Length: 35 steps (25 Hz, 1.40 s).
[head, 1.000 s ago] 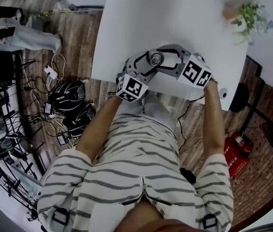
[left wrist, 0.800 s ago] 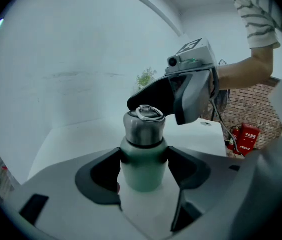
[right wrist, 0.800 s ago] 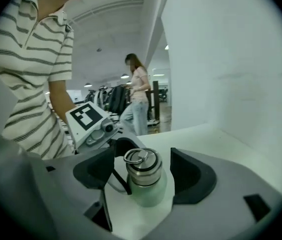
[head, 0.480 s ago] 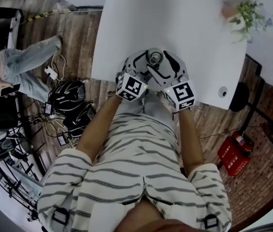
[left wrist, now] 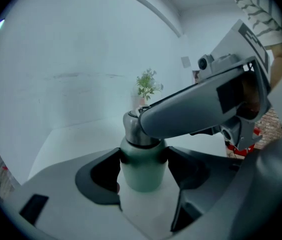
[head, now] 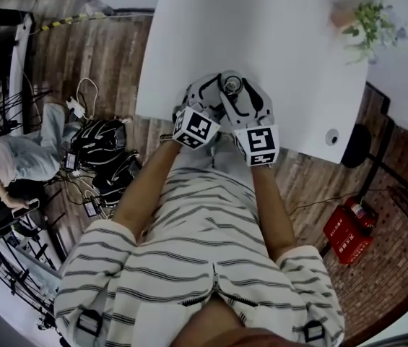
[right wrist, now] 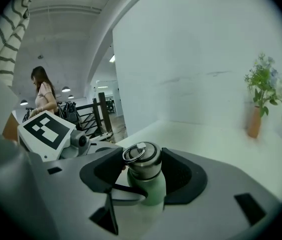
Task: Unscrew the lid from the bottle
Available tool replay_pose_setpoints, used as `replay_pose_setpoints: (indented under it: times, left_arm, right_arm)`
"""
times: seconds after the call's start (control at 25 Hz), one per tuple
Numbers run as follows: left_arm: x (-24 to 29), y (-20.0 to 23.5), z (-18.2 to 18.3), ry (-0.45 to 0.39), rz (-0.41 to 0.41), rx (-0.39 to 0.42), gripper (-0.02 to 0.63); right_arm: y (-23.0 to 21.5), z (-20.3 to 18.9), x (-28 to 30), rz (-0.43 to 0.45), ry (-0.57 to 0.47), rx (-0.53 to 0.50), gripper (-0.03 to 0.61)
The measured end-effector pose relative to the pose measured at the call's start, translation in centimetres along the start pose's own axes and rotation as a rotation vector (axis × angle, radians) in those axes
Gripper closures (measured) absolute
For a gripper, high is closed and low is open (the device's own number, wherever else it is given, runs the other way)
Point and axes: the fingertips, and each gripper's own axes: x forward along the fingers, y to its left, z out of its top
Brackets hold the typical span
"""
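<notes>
A pale green bottle [left wrist: 141, 166] with a steel lid [right wrist: 141, 160] and a ring on top stands upright near the front edge of the white table [head: 261, 20]. My left gripper [left wrist: 143, 164] is shut on the bottle's green body, one pad against each side. My right gripper [right wrist: 143, 171] reaches over the top; its jaws are closing on the steel lid, and the pads touch it on both sides. In the head view both grippers meet at the bottle [head: 231, 85], the left gripper [head: 207, 110] beside the right gripper [head: 241, 107].
A potted plant [head: 366, 24] stands at the table's far right. A small round fitting [head: 331, 137] sits near the right front corner. The table's front edge runs just below the bottle. Bags [head: 99, 139], cables and a crouching person [head: 16, 165] are on the floor at the left.
My right gripper has swung from the bottle's right side round to the near side, its marker cube now close to the left one. The left gripper has not moved.
</notes>
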Motion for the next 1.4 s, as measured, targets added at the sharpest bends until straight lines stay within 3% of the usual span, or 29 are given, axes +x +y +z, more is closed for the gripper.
replay_pose_setpoints:
  times: [0.24,0.4,0.72,1.2,1.4]
  left_arm:
    - [0.0,-0.1,0.0,-0.002,0.000,-0.002,0.316]
    - [0.0,0.0,-0.1,0.000,-0.004,0.001,0.318]
    - [0.1,-0.1,-0.1,0.005,-0.016,0.005,0.316]
    - [0.2,-0.1,0.1,0.011,-0.036,0.012,0.316]
    - [0.3,-0.2,0.1,0.015,-0.038,0.014,0.316]
  right_arm:
    - [0.1,-0.2,-0.1,0.042,0.011,-0.024,0.332]
    - [0.2,-0.3,0.0,0.125,0.027,-0.071,0.332]
    - [0.4,-0.5,-0.2,0.379,0.105,-0.239,0.330]
    - [0.4,-0.8,-0.4,0.842,0.322,-0.565,0.329]
    - [0.5,-1.0,-0.5,0.969,0.411,-0.698,0.328]
